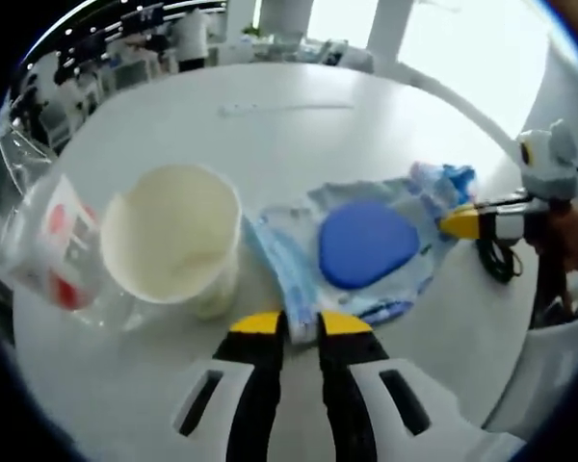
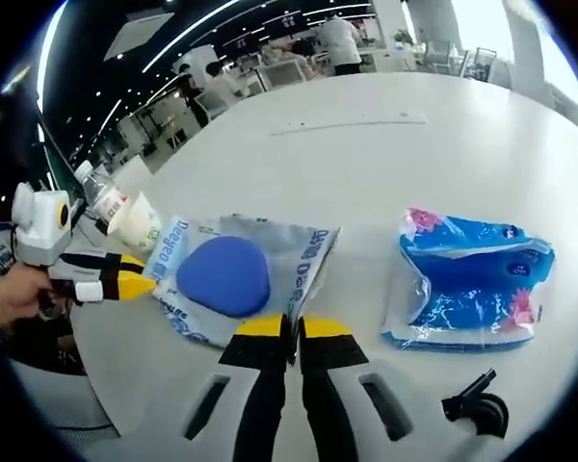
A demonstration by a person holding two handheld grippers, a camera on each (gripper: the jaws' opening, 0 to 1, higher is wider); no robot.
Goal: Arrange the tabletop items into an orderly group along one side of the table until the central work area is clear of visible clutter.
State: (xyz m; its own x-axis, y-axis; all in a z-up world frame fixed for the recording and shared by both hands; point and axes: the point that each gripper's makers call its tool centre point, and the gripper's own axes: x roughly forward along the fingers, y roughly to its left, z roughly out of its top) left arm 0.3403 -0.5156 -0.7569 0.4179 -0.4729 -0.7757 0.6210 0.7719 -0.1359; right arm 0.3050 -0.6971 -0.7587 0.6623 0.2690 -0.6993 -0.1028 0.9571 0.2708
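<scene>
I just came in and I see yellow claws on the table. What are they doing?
A person is tidying a white round table with two tools. The left hand-held gripper and the right hand-held gripper each pinch an opposite edge of the crinkly plastic packet with a blue oval patch. Beside it stand a cream paper cup and a clear plastic bottle with a red label. A blue plastic tissue pack lies apart, untouched.

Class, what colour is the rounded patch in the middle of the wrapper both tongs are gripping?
Solid blue patch on the wrapper, clearest in the right gripper view.
</scene>
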